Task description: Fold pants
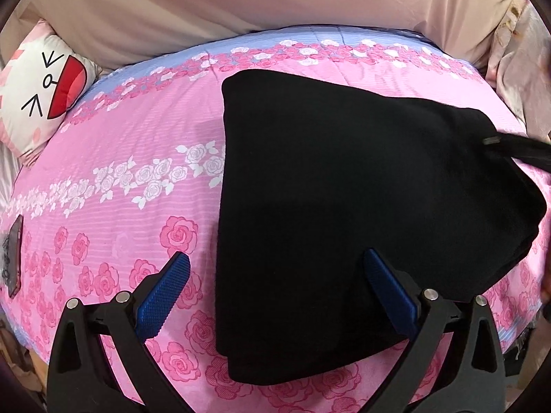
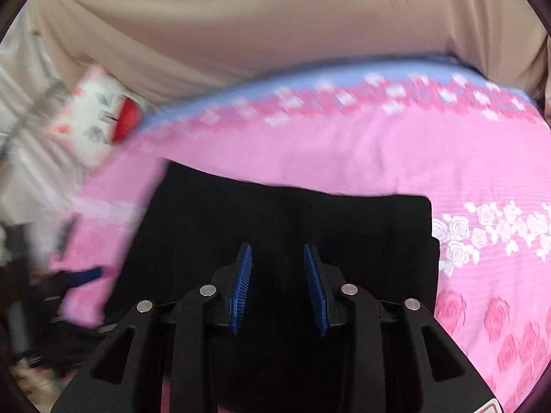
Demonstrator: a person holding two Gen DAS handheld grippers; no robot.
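– Bedspread [image 1: 137, 206] is filling most of both views, is it not? Pink, with rose bands and a blue strip along the far edge.

– Yes, and beige cloth [image 1: 275, 0] is rising behind that far edge.

– Where are the pants lying?

– The black pants [image 1: 344, 189] are lying folded on the bedspread, right of centre in the left wrist view. Their near edge is reaching down between the fingers of the left gripper [image 1: 275, 258]. In the right wrist view they are spreading out beneath and beyond the right gripper [image 2: 276, 247].

– And the pillow?

– A cartoon-face pillow [image 1: 44, 86] is leaning at the far left corner, well apart from the pants.

– How are the jaws standing?

– The left ones are gaping wide and gripping nothing: one blue pad is hanging over the bedspread, the other over the pants. The right ones are sitting only narrowly apart. Black cloth is showing behind the gap, and I cannot tell whether they are pinching it. From the left wrist, that gripper is appearing blurred at the pants' far right corner.

– Anything smaller?

– A phone [image 1: 15, 254] is lying at the bedspread's left edge.
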